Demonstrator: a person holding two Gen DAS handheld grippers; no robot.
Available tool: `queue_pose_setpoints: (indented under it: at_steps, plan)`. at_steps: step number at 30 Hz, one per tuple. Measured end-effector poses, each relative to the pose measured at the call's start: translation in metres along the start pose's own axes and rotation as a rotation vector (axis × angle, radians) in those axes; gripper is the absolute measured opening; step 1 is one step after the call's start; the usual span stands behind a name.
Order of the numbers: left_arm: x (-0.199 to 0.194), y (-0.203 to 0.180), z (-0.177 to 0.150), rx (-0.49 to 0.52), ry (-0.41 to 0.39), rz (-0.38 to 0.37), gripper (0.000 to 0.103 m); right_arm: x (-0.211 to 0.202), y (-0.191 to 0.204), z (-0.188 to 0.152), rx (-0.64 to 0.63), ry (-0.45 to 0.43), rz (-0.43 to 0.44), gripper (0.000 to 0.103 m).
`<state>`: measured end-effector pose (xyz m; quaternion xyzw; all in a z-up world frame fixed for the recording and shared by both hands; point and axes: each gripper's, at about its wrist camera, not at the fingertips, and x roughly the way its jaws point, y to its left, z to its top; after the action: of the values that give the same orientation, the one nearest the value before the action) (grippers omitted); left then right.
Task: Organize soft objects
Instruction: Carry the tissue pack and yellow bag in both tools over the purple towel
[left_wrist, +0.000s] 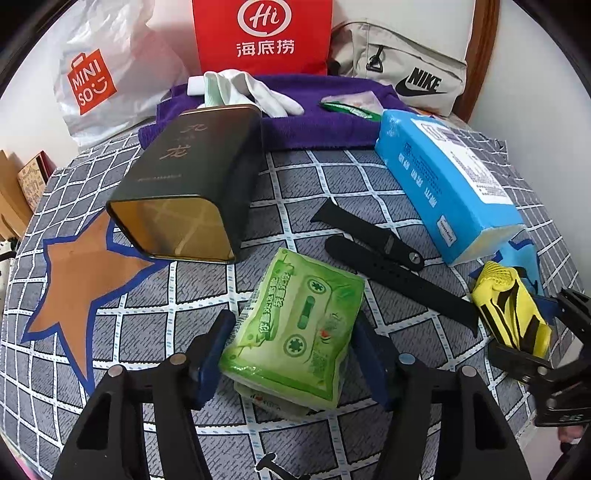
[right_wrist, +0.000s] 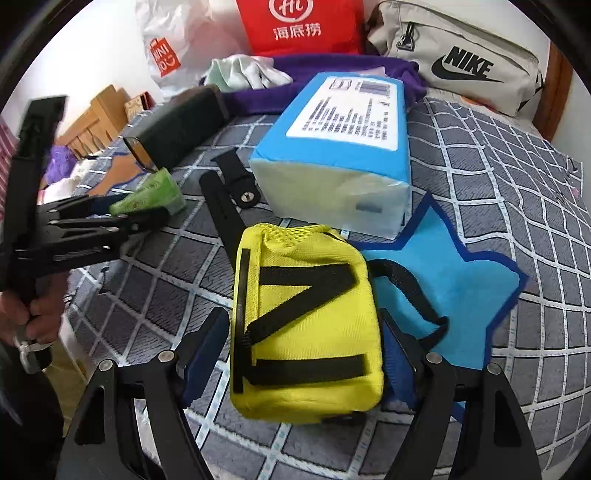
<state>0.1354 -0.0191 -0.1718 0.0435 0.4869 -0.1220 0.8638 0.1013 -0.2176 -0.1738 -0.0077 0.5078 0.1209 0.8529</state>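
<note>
A green tissue pack (left_wrist: 295, 328) lies on the checked bedspread (left_wrist: 332, 192), and my left gripper (left_wrist: 293, 332) is shut on it, a blue pad against each side. From the right wrist view that left gripper (right_wrist: 140, 206) holds the green tissue pack (right_wrist: 151, 194) at the far left. A yellow pouch with black straps (right_wrist: 306, 321) rests on the bed between the fingers of my right gripper (right_wrist: 303, 321), which stands open around it with a thin gap at the left pad (right_wrist: 207, 350). The left wrist view has the yellow pouch (left_wrist: 513, 314) at its right edge.
A blue tissue pack (left_wrist: 450, 184) and a black watch strap (left_wrist: 388, 258) lie mid-bed beside a dark tin (left_wrist: 192, 184) on its side. Behind are a purple towel (left_wrist: 325, 122) with a white glove (left_wrist: 251, 92), a red bag (left_wrist: 264, 37), a Miniso bag (left_wrist: 103, 81) and a Nike bag (left_wrist: 406, 66).
</note>
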Motion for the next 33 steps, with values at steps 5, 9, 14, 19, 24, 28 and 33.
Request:
queue_pose_setpoints:
  at_steps: [5,9,14,19,24,28,33]
  plan:
    - [-0.009,0.005,0.002,-0.012,-0.017,-0.022,0.06,0.002,0.007,0.002,-0.029,0.002,-0.034,0.071]
    - [-0.018,0.01,0.005,-0.029,-0.032,-0.038,0.06,-0.007,-0.001,0.002,-0.004,0.002,-0.003,0.062]
    - [-0.034,0.015,0.011,-0.059,-0.06,-0.066,0.06,-0.026,-0.002,0.006,-0.002,-0.033,0.026,0.061]
    - [-0.051,0.015,0.02,-0.077,-0.089,-0.043,0.06,-0.054,0.0,0.013,-0.015,-0.087,0.052,0.061]
    - [-0.065,0.018,0.031,-0.093,-0.119,-0.027,0.06,-0.076,-0.005,0.027,0.007,-0.154,0.07,0.061]
    - [-0.077,0.021,0.039,-0.105,-0.145,-0.023,0.06,-0.086,-0.008,0.042,0.019,-0.184,0.076,0.061]
    - [-0.09,0.024,0.052,-0.109,-0.177,-0.007,0.06,-0.098,-0.01,0.058,0.018,-0.222,0.08,0.061]
